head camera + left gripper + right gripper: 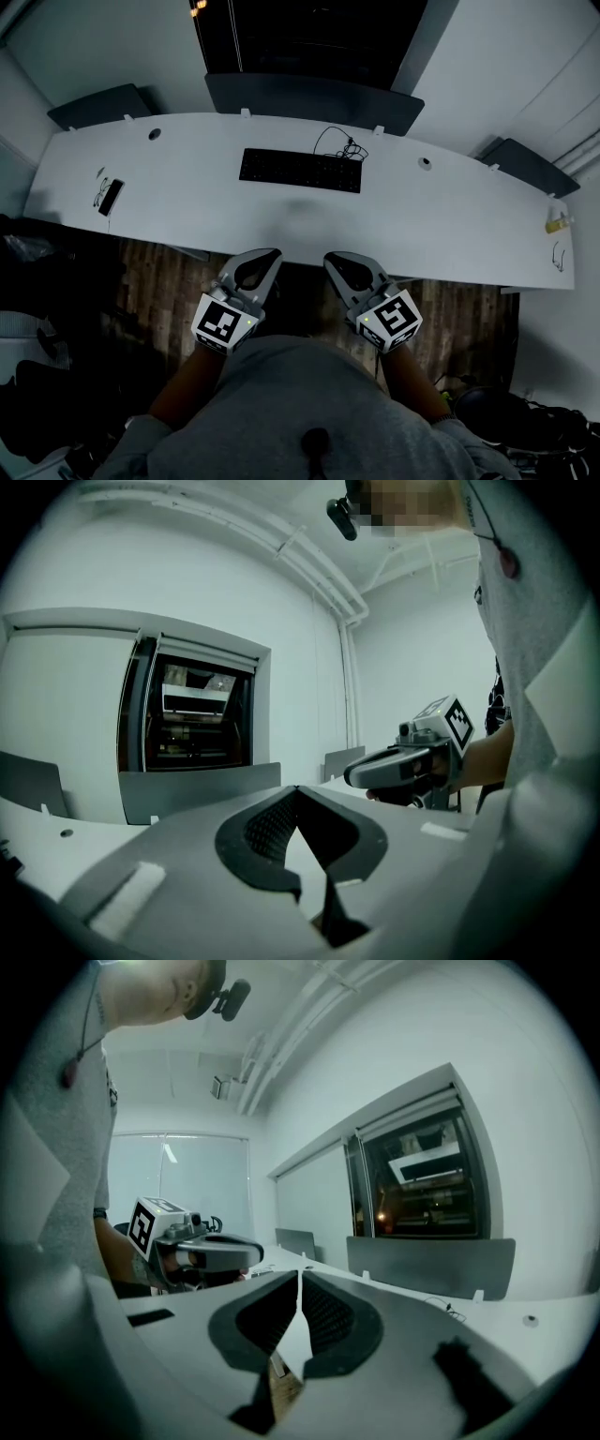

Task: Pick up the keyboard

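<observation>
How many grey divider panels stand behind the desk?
3: a left panel, a middle panel behind the keyboard, a right panel. More may lie outside the view.

A: Far right of the keyboard [300,170], at the end of the desk [450,225], we record a small yellowish item [559,223], too small to identify.
B: Confirmed. Far left of the keyboard we log a dark flat object [111,197], kind undetermined. Behind the keyboard, we cannot trace the ends of the cable [349,143].

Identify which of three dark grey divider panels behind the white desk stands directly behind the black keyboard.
The wide dark grey middle panel; the smaller left panel and right panel stand at the white desk's ends.
</observation>
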A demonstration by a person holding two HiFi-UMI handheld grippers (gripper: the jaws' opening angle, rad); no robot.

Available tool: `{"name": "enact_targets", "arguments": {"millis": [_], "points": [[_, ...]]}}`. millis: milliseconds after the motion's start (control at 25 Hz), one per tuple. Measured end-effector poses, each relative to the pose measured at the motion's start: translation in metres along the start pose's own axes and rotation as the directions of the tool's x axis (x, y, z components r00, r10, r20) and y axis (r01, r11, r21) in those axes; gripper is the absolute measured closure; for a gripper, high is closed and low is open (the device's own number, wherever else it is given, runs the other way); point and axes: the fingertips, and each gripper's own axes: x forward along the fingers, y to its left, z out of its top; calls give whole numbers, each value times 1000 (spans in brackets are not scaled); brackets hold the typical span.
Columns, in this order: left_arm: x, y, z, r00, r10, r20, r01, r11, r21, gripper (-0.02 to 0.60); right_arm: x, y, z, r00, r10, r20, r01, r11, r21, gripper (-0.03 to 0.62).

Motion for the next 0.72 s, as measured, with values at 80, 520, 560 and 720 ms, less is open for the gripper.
{"name": "enact_targets", "arguments": {"millis": [80,520,560,720], "points": [[8,13,1,1000,-5,2,5,1000,-14,575,10,-9,2,1000,-3,-12,4,1000,2,571],[57,87,1,998,-68,-8,68,997,-46,575,76,-58,11,998,-54,-34,55,998,13,571],[61,93,0,997,-79,-8,78,996,-47,575,82,-62,12,997,-62,-38,62,998,12,571],[75,117,-2,993,-118,-1,117,992,-44,575,103,-77,9,993,-100,-59,102,995,23,571]]}}
